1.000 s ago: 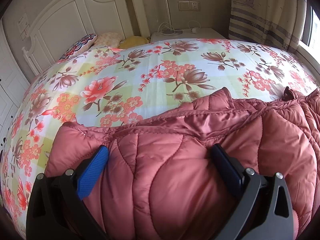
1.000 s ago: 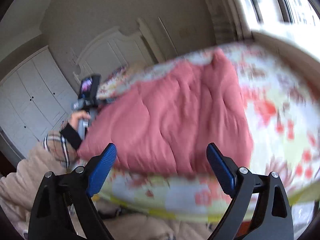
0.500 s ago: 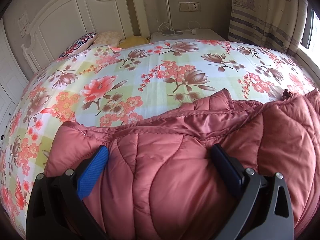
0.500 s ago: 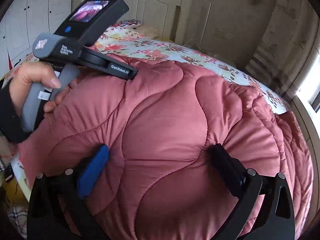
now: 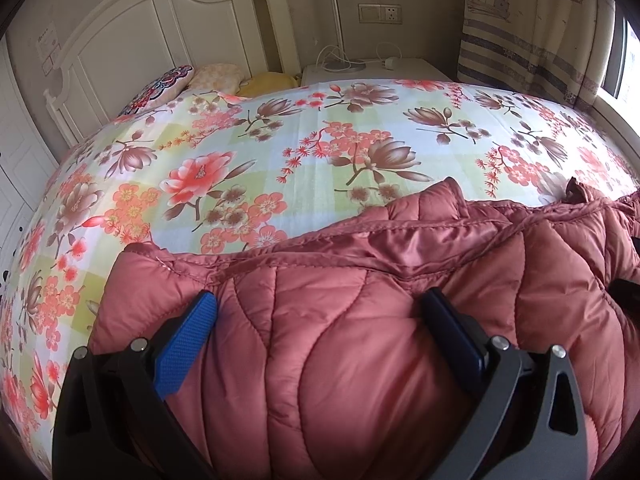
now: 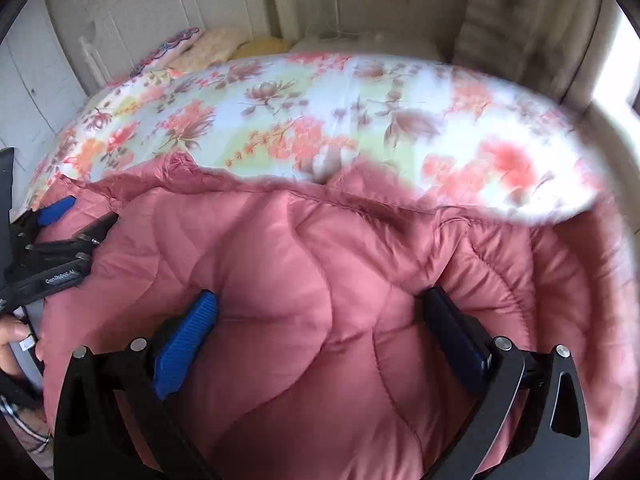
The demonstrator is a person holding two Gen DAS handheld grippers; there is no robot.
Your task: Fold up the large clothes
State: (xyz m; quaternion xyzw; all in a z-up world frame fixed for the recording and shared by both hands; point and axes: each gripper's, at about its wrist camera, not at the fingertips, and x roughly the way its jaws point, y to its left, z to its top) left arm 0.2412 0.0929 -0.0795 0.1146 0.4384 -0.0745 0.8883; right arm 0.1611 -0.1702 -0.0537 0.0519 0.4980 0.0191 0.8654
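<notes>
A pink-red quilted down coat lies folded on the flowered bed sheet. It also fills the near half of the right wrist view. My left gripper is open, its fingers pressed onto the coat near its left end, with puffed fabric between them. My right gripper is open and rests on the coat further right, with fabric bulging between its fingers. The left gripper also shows at the left edge of the right wrist view. The coat's far hem runs across both views.
A white headboard and pillows stand at the far end of the bed. A white nightstand with cables sits behind. A curtain and window are at the right. White cupboards line the left.
My right gripper swung from the bed's right side over the coat and now presses on it beside the left gripper. The left gripper has stayed in place.
</notes>
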